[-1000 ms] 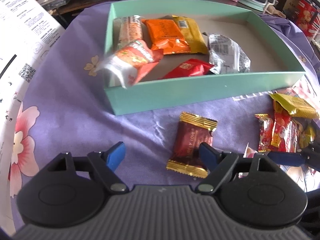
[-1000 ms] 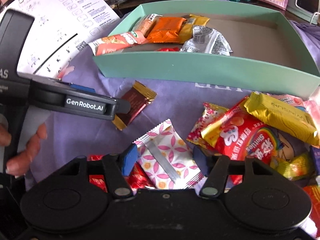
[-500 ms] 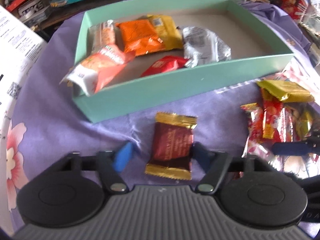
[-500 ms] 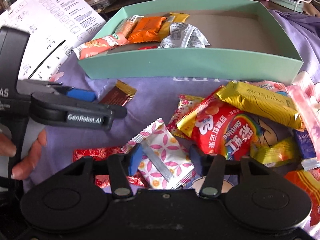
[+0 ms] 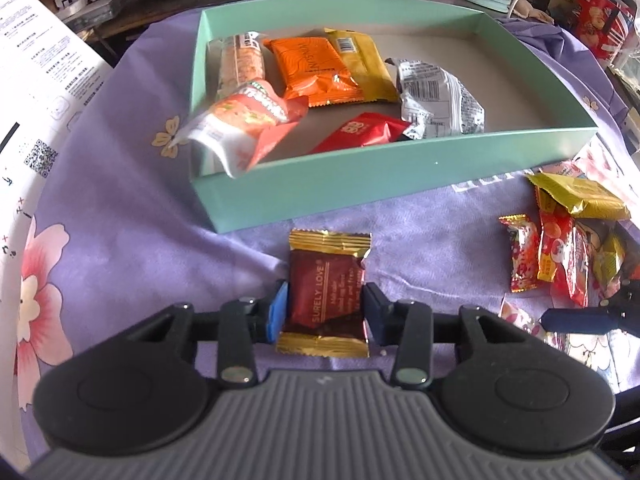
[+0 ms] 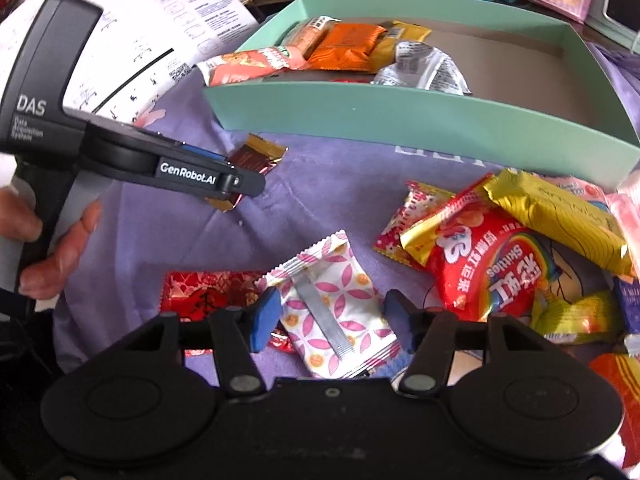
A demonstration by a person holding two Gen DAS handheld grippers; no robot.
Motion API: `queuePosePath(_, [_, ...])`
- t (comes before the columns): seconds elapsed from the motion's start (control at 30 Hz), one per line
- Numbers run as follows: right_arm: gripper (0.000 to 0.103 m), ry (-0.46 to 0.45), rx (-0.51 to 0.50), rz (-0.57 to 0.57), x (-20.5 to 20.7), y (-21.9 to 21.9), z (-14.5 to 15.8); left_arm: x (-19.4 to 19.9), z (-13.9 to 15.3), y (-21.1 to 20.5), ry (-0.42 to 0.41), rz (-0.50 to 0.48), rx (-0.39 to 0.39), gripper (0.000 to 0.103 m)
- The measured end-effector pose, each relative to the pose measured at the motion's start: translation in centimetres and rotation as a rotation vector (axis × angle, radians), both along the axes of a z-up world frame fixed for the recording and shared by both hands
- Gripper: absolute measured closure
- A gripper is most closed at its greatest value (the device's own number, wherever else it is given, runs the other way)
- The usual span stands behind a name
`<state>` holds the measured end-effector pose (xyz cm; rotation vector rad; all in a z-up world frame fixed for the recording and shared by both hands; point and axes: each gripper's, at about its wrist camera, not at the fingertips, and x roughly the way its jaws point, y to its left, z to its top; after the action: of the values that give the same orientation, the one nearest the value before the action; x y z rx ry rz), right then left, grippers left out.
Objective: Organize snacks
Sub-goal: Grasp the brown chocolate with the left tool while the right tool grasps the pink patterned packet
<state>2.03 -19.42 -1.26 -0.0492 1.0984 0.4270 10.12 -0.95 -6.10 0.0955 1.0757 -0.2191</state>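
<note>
left gripper (image 5: 324,312) jaws closing, pads pressing both sides of the dark red gold-edged foil chocolate packet (image 5: 326,294) lying on the purple floral cloth (image 5: 120,216); right gripper (image 6: 332,316) jaws opening, astride the white pink-flowered sachet (image 6: 340,308), not gripping; red skittles bag (image 6: 492,268) right; farther, mint green cardboard tray (image 5: 360,188) holds an orange wrapper (image 5: 320,70)

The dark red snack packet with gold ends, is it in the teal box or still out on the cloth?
Out. The dark red, gold-ended packet lies on the purple cloth in front of the teal box.
</note>
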Motion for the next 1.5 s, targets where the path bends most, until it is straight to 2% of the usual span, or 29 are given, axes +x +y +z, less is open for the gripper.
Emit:
queuePosePath(0.17, [0.041,-0.025,-0.027,0.004,0.3,0.5,-0.3,-0.1,-0.1,-0.7,-0.020,-0.006,0.027,0.058])
queuePosePath(0.27, [0.046,-0.037,-0.036,-0.014,0.2,0.5,-0.3,0.0,-0.1,-0.6,-0.020,-0.006,0.024,0.058])
queuePosePath(0.4, [0.052,-0.027,-0.012,-0.076,0.5,-0.5,-0.1,-0.1,0.0,-0.5,-0.021,0.004,0.024,0.066])
queuePosePath(0.47, [0.056,-0.029,-0.018,-0.116,0.5,-1.1,0.0,-0.1,0.0,-0.2,-0.013,0.013,0.012,0.066])
queuePosePath(0.5, [0.062,-0.025,-0.009,-0.132,0.6,-1.4,0.0,-0.2,0.1,-0.1,-0.010,0.017,0.008,0.066])
queuePosePath(0.57, [0.064,-0.013,0.003,-0.156,0.6,-2.0,0.1,-0.3,0.2,0.0,-0.004,0.022,0.002,0.066])
queuePosePath(0.7, [0.063,0.003,0.003,-0.133,0.3,-1.8,0.1,-0.7,0.4,0.1,0.000,0.020,-0.004,0.066])
queuePosePath(0.77, [0.057,0.007,0.005,-0.119,0.0,-1.6,0.2,-0.8,0.4,0.3,0.000,0.024,-0.006,0.066])
queuePosePath(0.83, [0.051,-0.001,-0.014,-0.104,-0.3,-1.2,0.4,-0.8,0.5,0.5,0.002,0.028,-0.007,0.066])
queuePosePath(1.0, [0.050,0.003,-0.061,-0.058,-0.6,-0.4,0.1,-1.0,0.5,0.9,0.008,0.039,-0.013,0.065])
queuePosePath(1.17, [0.043,-0.026,-0.116,-0.039,-0.6,1.0,-0.5,-1.1,0.4,0.9,0.001,0.039,-0.015,0.065])
queuePosePath(1.27, [0.047,-0.059,-0.152,-0.038,-0.7,1.7,-0.5,-1.3,0.5,0.9,-0.001,0.038,-0.016,0.065])
queuePosePath(1.3, [0.053,-0.060,-0.151,-0.043,-0.7,1.8,-0.4,-1.3,0.5,1.0,-0.001,0.038,-0.021,0.065])
queuePosePath(1.5, [0.053,-0.027,-0.078,-0.146,-0.8,0.0,0.6,-2.3,1.3,1.7,0.004,0.034,-0.063,0.066])
